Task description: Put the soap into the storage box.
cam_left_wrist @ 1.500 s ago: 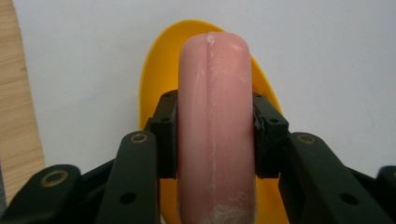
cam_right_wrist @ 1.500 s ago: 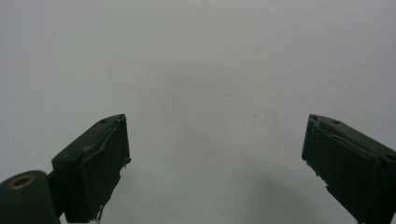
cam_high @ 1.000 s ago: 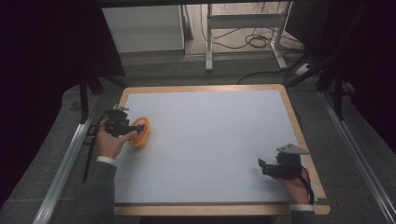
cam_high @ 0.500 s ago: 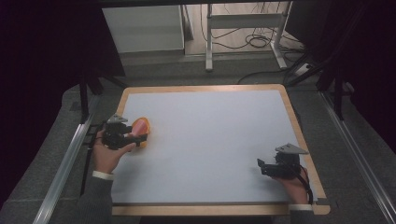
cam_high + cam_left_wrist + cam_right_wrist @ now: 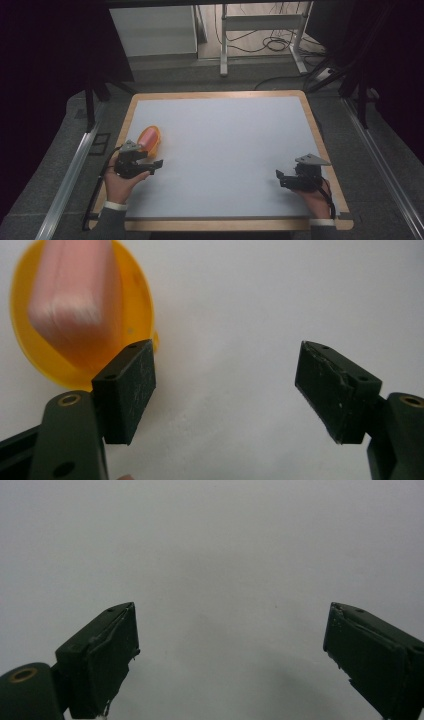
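Observation:
A small yellow-orange dish (image 5: 152, 144) lies near the table's left edge with a pink block (image 5: 146, 136) resting in it. In the left gripper view the dish (image 5: 135, 315) and the pink block (image 5: 75, 295) sit beyond the left jaw, apart from it. My left gripper (image 5: 156, 164) is just in front of the dish, open, with nothing between its jaws (image 5: 225, 390). My right gripper (image 5: 281, 179) hovers over the white tabletop near the front right corner, open and empty (image 5: 230, 650).
The white table surface (image 5: 225, 145) has a wooden rim (image 5: 320, 130). Metal rails run along both sides of the table. A desk frame and cables stand on the floor beyond the far edge.
My left gripper has pulled back toward the front edge, away from the dish, which now lies uncovered with the pink block in it. The right gripper has stayed in place.

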Demonstrator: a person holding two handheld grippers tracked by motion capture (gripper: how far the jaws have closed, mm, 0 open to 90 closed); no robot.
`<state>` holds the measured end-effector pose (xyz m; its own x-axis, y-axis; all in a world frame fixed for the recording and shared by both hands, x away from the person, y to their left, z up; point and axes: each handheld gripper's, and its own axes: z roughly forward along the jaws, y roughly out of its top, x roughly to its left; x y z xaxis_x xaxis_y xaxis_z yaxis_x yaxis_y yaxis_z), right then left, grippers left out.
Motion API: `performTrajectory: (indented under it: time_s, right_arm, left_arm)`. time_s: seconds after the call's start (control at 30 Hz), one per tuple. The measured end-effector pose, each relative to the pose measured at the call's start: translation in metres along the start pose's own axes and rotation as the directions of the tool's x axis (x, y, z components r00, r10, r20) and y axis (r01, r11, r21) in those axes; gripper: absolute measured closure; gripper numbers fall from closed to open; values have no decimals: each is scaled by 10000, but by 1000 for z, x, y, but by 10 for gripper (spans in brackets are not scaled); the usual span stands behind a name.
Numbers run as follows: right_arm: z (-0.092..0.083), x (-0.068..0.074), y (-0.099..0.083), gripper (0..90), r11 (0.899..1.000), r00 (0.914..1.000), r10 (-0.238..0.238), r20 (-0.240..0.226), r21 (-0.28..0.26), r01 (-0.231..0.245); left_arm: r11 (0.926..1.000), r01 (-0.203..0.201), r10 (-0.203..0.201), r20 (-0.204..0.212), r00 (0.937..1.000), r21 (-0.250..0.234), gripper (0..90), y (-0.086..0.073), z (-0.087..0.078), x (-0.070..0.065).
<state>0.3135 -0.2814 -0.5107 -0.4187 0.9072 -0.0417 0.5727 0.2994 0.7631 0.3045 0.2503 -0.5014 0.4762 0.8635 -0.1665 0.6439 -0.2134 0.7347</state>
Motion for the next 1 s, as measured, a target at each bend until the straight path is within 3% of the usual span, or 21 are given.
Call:
performTrajectory:
  time_s: [0.3, 1.0]
  right_arm:
    - [1, 0, 0, 73, 10000, 10000, -23, -18, 35, 23]
    - [-2, 2, 1, 73, 9999, 10000, -88, 6, -72, 88]
  left_arm:
    - [9998, 111, -112, 114, 9999, 164, 254, -22, 3, -4]
    - [9998, 107, -102, 355, 9993, -144, 266, -25, 4, -7]
